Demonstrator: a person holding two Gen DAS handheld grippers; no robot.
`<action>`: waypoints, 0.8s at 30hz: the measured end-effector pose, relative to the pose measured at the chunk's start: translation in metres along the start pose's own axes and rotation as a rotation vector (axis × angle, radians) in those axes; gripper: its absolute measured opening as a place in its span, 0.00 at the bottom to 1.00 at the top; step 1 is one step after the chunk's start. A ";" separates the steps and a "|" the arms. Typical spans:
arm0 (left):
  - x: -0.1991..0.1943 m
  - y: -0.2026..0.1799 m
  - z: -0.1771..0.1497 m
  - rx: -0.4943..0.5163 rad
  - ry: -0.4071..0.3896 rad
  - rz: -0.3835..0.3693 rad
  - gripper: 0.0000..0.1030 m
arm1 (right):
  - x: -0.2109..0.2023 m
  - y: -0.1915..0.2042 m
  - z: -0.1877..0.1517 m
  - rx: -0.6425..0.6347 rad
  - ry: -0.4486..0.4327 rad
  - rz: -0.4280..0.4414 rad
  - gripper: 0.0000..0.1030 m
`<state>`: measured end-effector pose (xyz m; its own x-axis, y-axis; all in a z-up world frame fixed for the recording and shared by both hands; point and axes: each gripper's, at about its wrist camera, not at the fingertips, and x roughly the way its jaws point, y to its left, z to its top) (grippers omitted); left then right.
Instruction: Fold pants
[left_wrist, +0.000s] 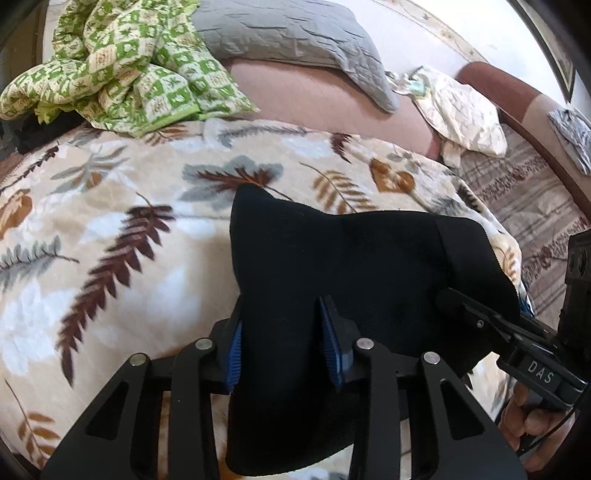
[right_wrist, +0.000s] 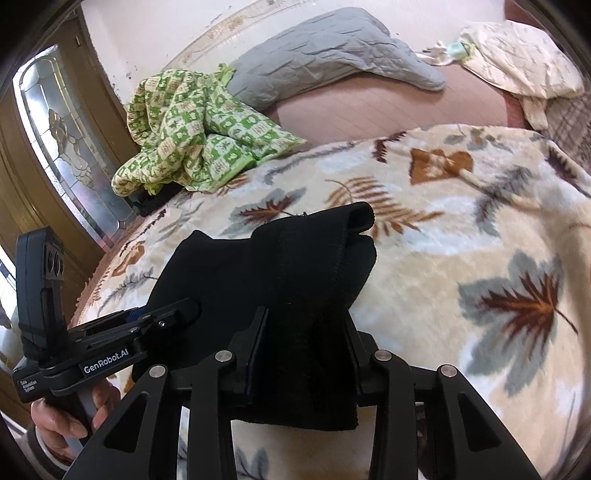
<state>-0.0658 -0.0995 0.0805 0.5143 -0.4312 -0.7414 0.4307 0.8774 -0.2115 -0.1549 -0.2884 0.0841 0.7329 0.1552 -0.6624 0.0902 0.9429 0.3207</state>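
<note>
The black pants (left_wrist: 332, 266) hang bunched between both grippers, lifted above the leaf-patterned blanket (left_wrist: 110, 229). My left gripper (left_wrist: 284, 343) is shut on a thick fold of them, cloth filling the gap between its blue pads (left_wrist: 328, 343). My right gripper (right_wrist: 306, 339) is shut on the other end of the pants (right_wrist: 280, 266). It shows in the left wrist view (left_wrist: 465, 306) at the right. The left gripper shows in the right wrist view (right_wrist: 173, 314) at the left, also clamped on the cloth.
A green checked quilt (left_wrist: 122, 62) lies crumpled at the far edge of the blanket. A grey pillow (left_wrist: 295, 37) and a cream pillow (left_wrist: 461, 110) lie behind on the pink bed. A glass-panelled wooden door (right_wrist: 62, 147) stands at the left.
</note>
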 end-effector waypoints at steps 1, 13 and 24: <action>0.001 0.004 0.005 -0.002 -0.002 0.006 0.33 | 0.003 0.002 0.003 -0.003 -0.002 0.005 0.34; 0.052 0.053 0.021 -0.080 0.095 0.065 0.72 | 0.084 -0.019 0.037 0.075 0.092 -0.070 0.44; 0.023 0.040 0.042 -0.027 0.009 0.157 0.75 | 0.038 -0.005 0.059 -0.008 -0.037 -0.015 0.46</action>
<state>-0.0060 -0.0830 0.0819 0.5671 -0.2860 -0.7724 0.3251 0.9394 -0.1092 -0.0880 -0.3041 0.0971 0.7559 0.1301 -0.6416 0.0963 0.9473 0.3055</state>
